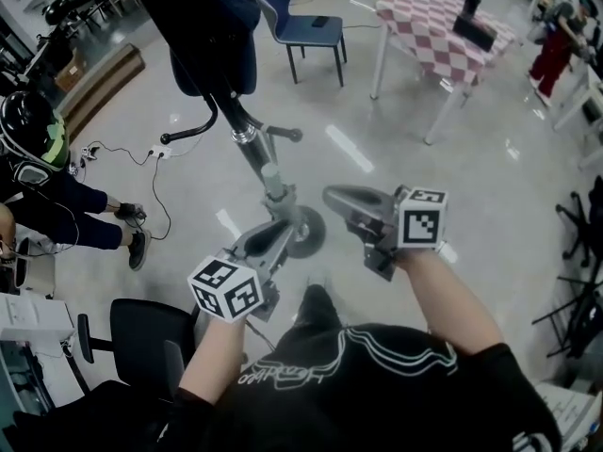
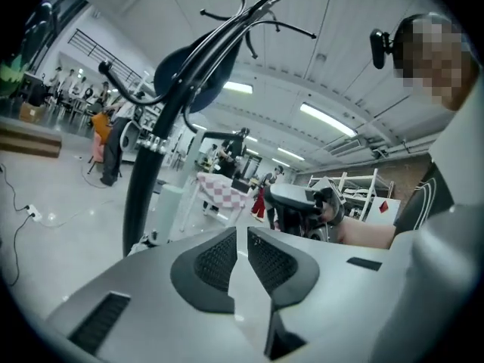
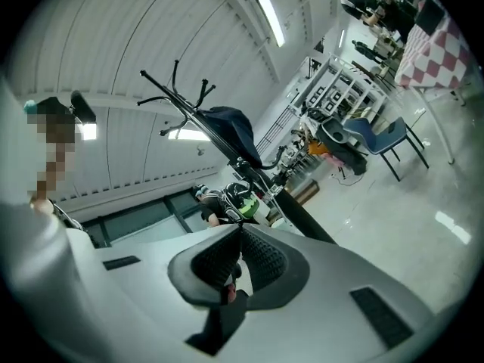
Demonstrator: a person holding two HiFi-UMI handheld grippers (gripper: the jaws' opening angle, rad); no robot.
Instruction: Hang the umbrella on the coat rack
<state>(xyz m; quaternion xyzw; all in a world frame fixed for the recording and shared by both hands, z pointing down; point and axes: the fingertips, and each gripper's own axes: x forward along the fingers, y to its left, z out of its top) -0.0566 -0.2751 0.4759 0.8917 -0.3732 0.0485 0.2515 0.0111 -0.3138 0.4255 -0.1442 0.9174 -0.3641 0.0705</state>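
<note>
A dark folded umbrella [image 1: 209, 26] hangs high on the coat rack [image 1: 268, 172], whose pole runs down to a round base just ahead of me. The left gripper view has the umbrella [image 2: 198, 74] under the rack's hooks, and the right gripper view shows the umbrella [image 3: 231, 127] too. My left gripper [image 1: 275, 235] is held beside the pole, low down and clear of the umbrella. Its jaws stand barely apart with nothing between the pads [image 2: 219, 259]. My right gripper [image 1: 330, 196] hovers on the pole's other side, shut and empty [image 3: 240, 233].
A table with a checked cloth [image 1: 443, 31] and a blue chair [image 1: 301, 22] stand beyond the rack. A person sits at the left [image 1: 42, 172] beside cables on the floor [image 1: 160, 153]. A black chair [image 1: 141, 332] is close at my lower left.
</note>
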